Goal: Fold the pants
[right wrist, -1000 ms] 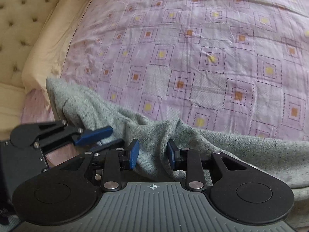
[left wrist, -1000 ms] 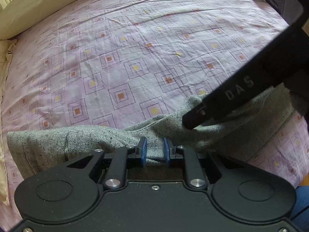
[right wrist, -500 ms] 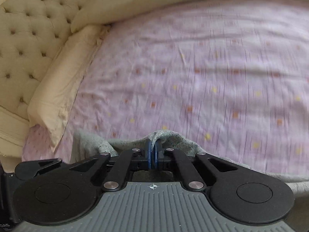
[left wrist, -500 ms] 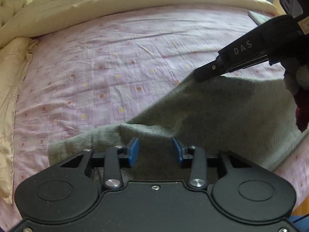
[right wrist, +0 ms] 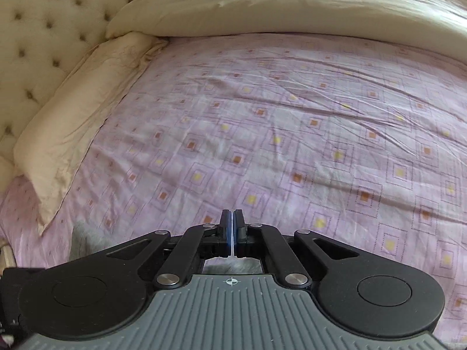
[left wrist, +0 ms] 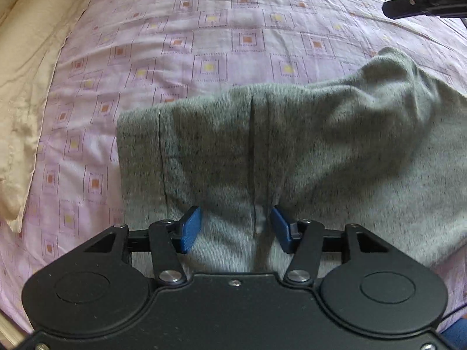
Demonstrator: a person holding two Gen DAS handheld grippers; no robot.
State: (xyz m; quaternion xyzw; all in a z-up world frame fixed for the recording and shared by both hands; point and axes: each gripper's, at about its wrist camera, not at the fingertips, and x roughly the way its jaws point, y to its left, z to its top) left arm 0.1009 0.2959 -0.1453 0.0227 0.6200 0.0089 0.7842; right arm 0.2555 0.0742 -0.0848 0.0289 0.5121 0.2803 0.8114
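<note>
The grey speckled pants (left wrist: 292, 151) lie folded over on the pink patterned sheet (left wrist: 233, 38), with a raised hump at the far right. My left gripper (left wrist: 236, 228) points down over their near edge. Its jaws are opening, and the blue pads (left wrist: 191, 227) stand apart with cloth lying loose between them. My right gripper (left wrist: 420, 1) reaches in at the top right of the left wrist view, clear of the pants. In its own view the right gripper (right wrist: 232, 227) is shut with no cloth showing between its pads. Only slivers of the grey pants (right wrist: 84, 234) show beneath it.
A cream pillow (right wrist: 73, 122) lies along the left side of the bed against a tufted headboard (right wrist: 43, 29). A cream duvet (right wrist: 292, 5) is bunched across the far end. The pink sheet (right wrist: 292, 145) stretches wide ahead of the right gripper.
My left jaws have spread and let go of the cloth, and the pants now lie folded over. My right gripper closed on a cloth ridge, then rose away from the pants, still shut.
</note>
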